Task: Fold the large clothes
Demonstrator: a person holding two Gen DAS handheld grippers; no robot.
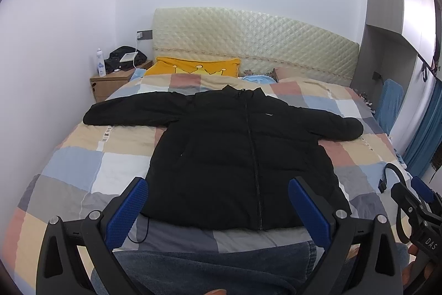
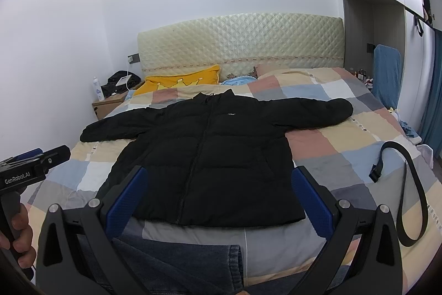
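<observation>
A black puffer jacket (image 1: 234,145) lies flat and zipped on the checked bed cover (image 1: 69,167), sleeves spread to both sides, collar toward the headboard. It also shows in the right wrist view (image 2: 210,154). My left gripper (image 1: 221,201) is open and empty, held above the jacket's hem at the foot of the bed. My right gripper (image 2: 218,190) is open and empty, also above the hem. Each gripper appears in the other's view: the right one (image 1: 422,201) and the left one (image 2: 38,156).
Blue jeans (image 2: 176,264) lie folded at the near bed edge. A black belt (image 2: 411,190) lies on the bed's right side. A yellow pillow (image 1: 193,67) sits by the quilted headboard (image 1: 248,46). A nightstand (image 1: 113,82) with a bottle stands at left.
</observation>
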